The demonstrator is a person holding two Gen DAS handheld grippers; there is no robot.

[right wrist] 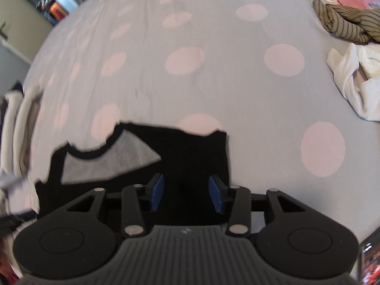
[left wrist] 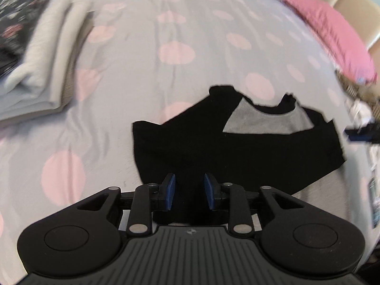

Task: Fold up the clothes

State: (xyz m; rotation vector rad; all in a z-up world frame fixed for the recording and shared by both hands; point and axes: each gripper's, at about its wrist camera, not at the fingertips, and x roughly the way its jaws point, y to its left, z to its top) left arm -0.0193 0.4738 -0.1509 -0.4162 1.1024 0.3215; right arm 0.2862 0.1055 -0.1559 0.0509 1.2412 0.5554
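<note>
A black garment [left wrist: 190, 142] with a grey inner panel [left wrist: 263, 121] lies flat on the grey bedsheet with pink dots [left wrist: 142, 71]. My left gripper [left wrist: 189, 191] is open, hovering over the garment's near edge. In the right wrist view the same black garment [right wrist: 190, 156] lies with its grey panel [right wrist: 111, 161] at the left. My right gripper [right wrist: 186, 193] is open over the garment's near edge, close to its right side. Neither gripper holds cloth.
A stack of folded clothes [left wrist: 40, 54] sits at the far left of the bed. A pink pillow [left wrist: 332, 30] lies at the far right. An olive striped garment [right wrist: 346, 23] and a white garment [right wrist: 356, 80] lie unfolded on the right.
</note>
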